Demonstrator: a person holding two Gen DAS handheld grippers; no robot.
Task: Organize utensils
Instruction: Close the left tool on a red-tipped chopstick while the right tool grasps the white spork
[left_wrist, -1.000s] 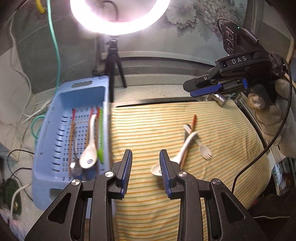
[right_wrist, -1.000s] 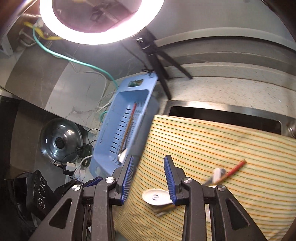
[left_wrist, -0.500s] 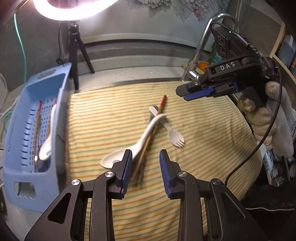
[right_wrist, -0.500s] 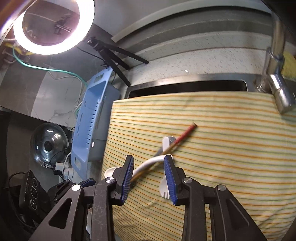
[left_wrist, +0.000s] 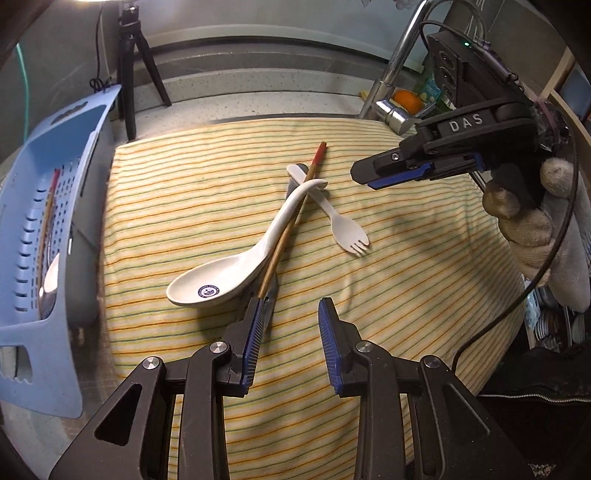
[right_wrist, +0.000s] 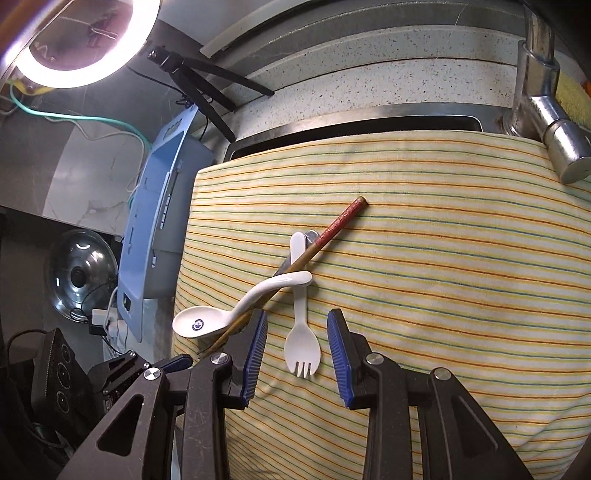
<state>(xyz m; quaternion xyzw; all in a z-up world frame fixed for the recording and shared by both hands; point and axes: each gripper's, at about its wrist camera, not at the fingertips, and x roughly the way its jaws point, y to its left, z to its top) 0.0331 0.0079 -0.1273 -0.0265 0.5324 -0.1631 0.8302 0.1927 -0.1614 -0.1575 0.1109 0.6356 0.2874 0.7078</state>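
Centrally, chopstick (left_wrist: 291, 229) crosses soup spoon (left_wrist: 236, 269) and spork (left_wrist: 340, 218)

Ring light (right_wrist: 70, 55) partly out of frame

The cloth (left_wrist: 406, 229) under the fingers is pale yellow with thin orange and green stripes. Ahead of the left gripper's (left_wrist: 290, 334) fingers, which have black frames and ribbed blue pads (left_wrist: 255, 332), lies a glossy white ceramic soup spoon (left_wrist: 236, 269) with a round blue emblem in its bowl. Beside it lies a brown wooden chopstick (left_wrist: 295, 218) with a red end. Between the right gripper's (right_wrist: 297, 345) blue pads (right_wrist: 255, 343) lies a matte white plastic spork (right_wrist: 301, 332). Left of the fingers stands a light blue perforated plastic basket (left_wrist: 40, 332). The worktop (right_wrist: 369, 88) is speckled grey-white.
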